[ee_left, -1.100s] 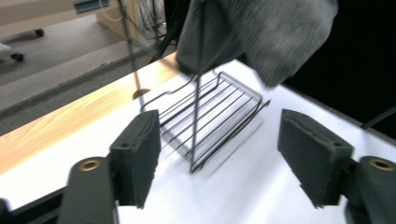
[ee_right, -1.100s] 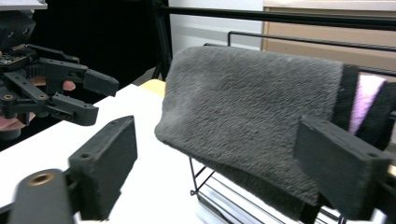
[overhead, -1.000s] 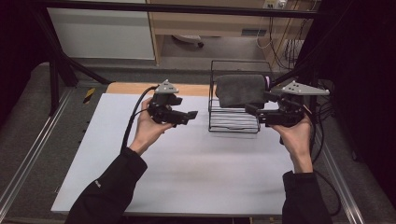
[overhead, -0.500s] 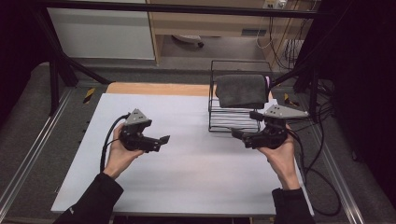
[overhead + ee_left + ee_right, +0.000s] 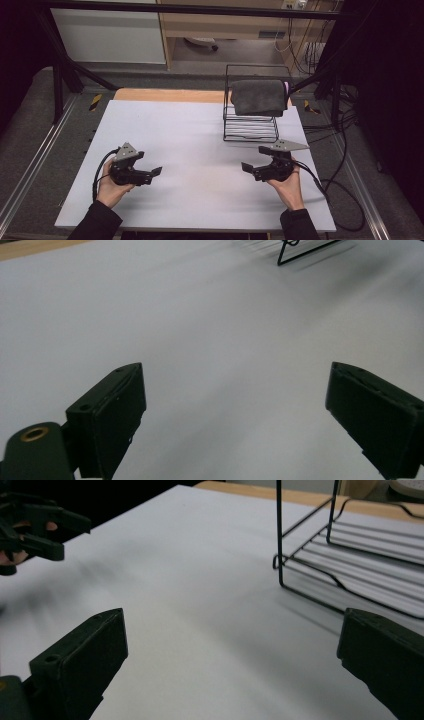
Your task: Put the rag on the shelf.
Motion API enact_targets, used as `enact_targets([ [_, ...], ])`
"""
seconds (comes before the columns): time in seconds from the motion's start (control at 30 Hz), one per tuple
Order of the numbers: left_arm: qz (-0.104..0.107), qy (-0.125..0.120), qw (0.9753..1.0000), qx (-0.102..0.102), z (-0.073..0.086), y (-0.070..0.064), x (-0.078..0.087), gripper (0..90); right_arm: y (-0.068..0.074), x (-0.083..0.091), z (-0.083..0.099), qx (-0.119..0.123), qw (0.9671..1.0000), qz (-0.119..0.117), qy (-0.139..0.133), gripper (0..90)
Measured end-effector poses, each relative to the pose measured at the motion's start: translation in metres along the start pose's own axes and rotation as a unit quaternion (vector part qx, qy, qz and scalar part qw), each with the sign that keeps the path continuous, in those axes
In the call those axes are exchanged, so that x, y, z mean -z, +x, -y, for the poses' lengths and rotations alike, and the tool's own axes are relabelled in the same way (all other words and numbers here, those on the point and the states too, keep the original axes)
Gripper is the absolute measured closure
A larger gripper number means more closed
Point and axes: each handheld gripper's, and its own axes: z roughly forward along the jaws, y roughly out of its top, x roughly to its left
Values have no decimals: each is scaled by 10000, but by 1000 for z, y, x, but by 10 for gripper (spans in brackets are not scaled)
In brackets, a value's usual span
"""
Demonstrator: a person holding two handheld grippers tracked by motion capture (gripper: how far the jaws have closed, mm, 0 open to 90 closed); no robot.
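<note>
Towel (image 5: pixel 258 97) is draped over the wire rack (image 5: pixel 250 131) on the counter (image 5: pixel 200 125); both tongs, left (image 5: pixel 156 172) and right (image 5: pixel 246 169), are held apart, empty.

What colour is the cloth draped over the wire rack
Dark grey, plain with no pattern. The cloth on the black wire rack shows best in the high view.

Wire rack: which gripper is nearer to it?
Right. The right gripper sits just in front of the rack; the left gripper is far off to its left.
</note>
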Motion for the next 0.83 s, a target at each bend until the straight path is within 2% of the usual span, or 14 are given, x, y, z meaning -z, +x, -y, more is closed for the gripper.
enact_targets([
  [0.23,10,83,10000,30,28,10,7,94,-13,6,31,-14,9997,32,237,6],
  [0.47,31,115,9999,88,44,19,13,92,-21,18,50,-37,9993,109,352,6],
  [0.63,82,157,9998,81,49,21,14,87,-26,24,61,-123,9991,124,386,6],
  [0.83,100,240,9996,63,51,20,13,80,-25,21,62,-99,9984,90,552,6],
])
